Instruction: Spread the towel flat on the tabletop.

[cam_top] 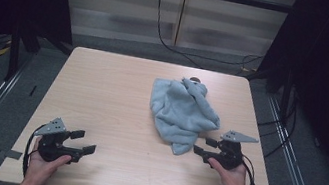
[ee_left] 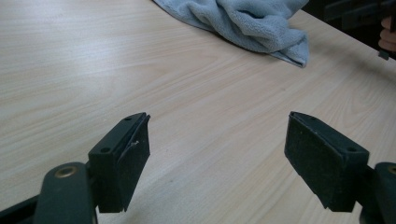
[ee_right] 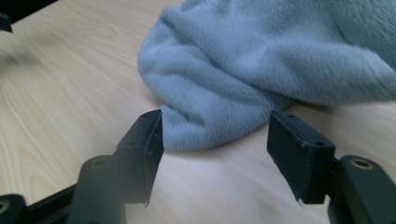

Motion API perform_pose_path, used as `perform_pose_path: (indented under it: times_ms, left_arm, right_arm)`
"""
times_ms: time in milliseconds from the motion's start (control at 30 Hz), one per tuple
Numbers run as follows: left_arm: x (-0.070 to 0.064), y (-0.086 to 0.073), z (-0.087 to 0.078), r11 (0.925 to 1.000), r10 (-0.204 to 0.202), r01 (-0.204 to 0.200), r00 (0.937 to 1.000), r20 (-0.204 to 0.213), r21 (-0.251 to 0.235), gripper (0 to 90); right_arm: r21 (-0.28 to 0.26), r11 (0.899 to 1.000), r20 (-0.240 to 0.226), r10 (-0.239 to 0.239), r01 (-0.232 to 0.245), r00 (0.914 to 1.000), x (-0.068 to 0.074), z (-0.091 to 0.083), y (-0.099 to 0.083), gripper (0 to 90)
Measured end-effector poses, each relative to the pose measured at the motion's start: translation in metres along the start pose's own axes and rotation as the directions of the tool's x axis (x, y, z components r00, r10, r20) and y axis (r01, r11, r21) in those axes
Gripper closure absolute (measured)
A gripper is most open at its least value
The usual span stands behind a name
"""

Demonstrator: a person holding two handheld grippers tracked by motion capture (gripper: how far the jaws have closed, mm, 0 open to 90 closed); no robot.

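A crumpled light-blue towel (cam_top: 181, 111) lies on the right half of the wooden table (cam_top: 111, 94). My right gripper (cam_top: 204, 147) is open at the towel's near corner; in the right gripper view that towel corner (ee_right: 210, 126) reaches in between the two jaws, not gripped. My left gripper (cam_top: 84, 141) rests open near the table's front left, over bare wood. In the left gripper view the towel (ee_left: 252, 23) lies far ahead, and my left gripper (ee_left: 217, 158) has nothing between its jaws.
Black cables (cam_top: 170, 43) run along the floor behind the table. Dark frames and curtains stand on both sides. A small dark object (cam_top: 195, 80) peeks out behind the towel. Bare tabletop spans the left and middle.
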State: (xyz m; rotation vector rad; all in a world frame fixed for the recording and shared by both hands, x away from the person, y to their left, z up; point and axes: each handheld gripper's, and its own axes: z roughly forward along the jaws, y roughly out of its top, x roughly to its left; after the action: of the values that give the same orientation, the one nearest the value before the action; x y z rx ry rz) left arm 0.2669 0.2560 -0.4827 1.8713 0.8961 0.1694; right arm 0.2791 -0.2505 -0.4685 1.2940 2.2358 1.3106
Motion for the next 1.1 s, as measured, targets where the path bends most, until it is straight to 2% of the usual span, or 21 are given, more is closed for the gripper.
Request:
perform_pose_path:
  times_ms: [100, 200, 333, 433, 467, 567, 733, 800, 833, 867, 967, 1000, 1033, 1067, 1100]
  left_arm:
    - [0.002, 0.0, 0.001, 1.0, -0.004, 0.004, 1.0, -0.003, 0.005, 22.2]
    - [0.002, -0.001, -0.001, 0.9998, -0.021, 0.021, 0.9997, -0.014, 0.003, 22.8]
    - [0.003, -0.001, -0.005, 0.9995, -0.026, 0.026, 0.9996, -0.013, -0.02, 22.8]
    - [0.004, -0.001, -0.006, 0.9995, -0.026, 0.026, 0.9995, -0.02, -0.018, 22.8]
    - [0.005, -0.001, -0.005, 0.9994, -0.029, 0.028, 0.9993, -0.023, -0.018, 22.8]
    - [0.007, -0.001, -0.005, 0.9994, -0.033, 0.033, 0.9991, -0.025, -0.012, 22.8]
    - [0.007, -0.001, -0.007, 0.9993, -0.03, 0.029, 0.9991, -0.031, -0.024, 23.6]
    - [0.008, -0.001, -0.009, 0.9991, -0.031, 0.03, 0.9991, -0.03, -0.03, 24.0]
    - [0.008, -0.001, -0.009, 0.999, -0.033, 0.032, 0.9991, -0.025, -0.029, 24.0]
    - [0.008, -0.001, -0.009, 0.9991, -0.032, 0.031, 0.9992, -0.025, -0.029, 24.0]
    - [0.009, -0.001, -0.009, 0.999, -0.034, 0.033, 0.9991, -0.026, -0.029, 24.0]
    - [0.009, -0.001, -0.008, 0.9992, -0.032, 0.031, 0.9992, -0.026, -0.025, 24.0]
    - [0.009, -0.001, -0.008, 0.9992, -0.032, 0.032, 0.9991, -0.026, -0.025, 24.0]
    - [0.009, -0.001, -0.008, 0.9992, -0.032, 0.032, 0.9991, -0.026, -0.025, 24.0]
    - [0.009, -0.001, -0.008, 0.9992, -0.032, 0.032, 0.9991, -0.026, -0.024, 24.0]
  right_arm:
    - [0.01, 1.0, -0.016, 0.003, -0.002, 0.9999, -0.004, 0.007, 0.01, 35.9]
    - [0.023, 1.0, 0.007, 0.007, -0.007, 1.0, -0.011, 0.022, 0.028, 33.8]
    - [0.025, 1.0, -0.018, 0.009, -0.008, 0.9998, -0.018, 0.036, 0.043, 30.8]
    - [0.033, 0.999, -0.022, 0.013, -0.012, 0.9997, -0.022, 0.042, 0.05, 29.6]
    - [0.056, 0.998, -0.023, -0.002, 0.003, 0.9997, -0.027, 0.048, 0.057, 27.9]
    - [0.073, 0.997, -0.004, -0.022, 0.022, 0.9998, -0.034, 0.057, 0.064, 25.3]
    - [0.09, 0.996, 0.029, -0.014, 0.011, 0.9995, -0.047, 0.07, 0.067, 21.6]
    - [0.135, 0.991, 0.055, 0.009, -0.017, 0.9984, -0.055, 0.084, 0.059, 20.4]
    - [0.135, 0.991, 0.055, 0.009, -0.017, 0.9984, -0.055, 0.084, 0.059, 20.4]
    - [0.161, 0.987, 0.061, 0.001, -0.011, 0.9982, -0.055, 0.093, 0.052, 20.6]
    - [0.165, 0.986, 0.085, -0.02, 0.006, 0.9962, -0.053, 0.099, 0.048, 24.2]
    - [0.197, 0.98, 0.128, -0.066, 0.04, 0.9896, -0.047, 0.101, 0.047, 32.2]
    - [0.199, 0.979, 0.126, -0.064, 0.038, 0.99, -0.046, 0.101, 0.046, 38.3]
    - [0.199, 0.979, 0.126, -0.064, 0.038, 0.99, -0.046, 0.101, 0.046, 38.3]
    - [0.199, 0.979, 0.135, -0.07, 0.042, 0.9884, -0.045, 0.1, 0.045, 44.7]
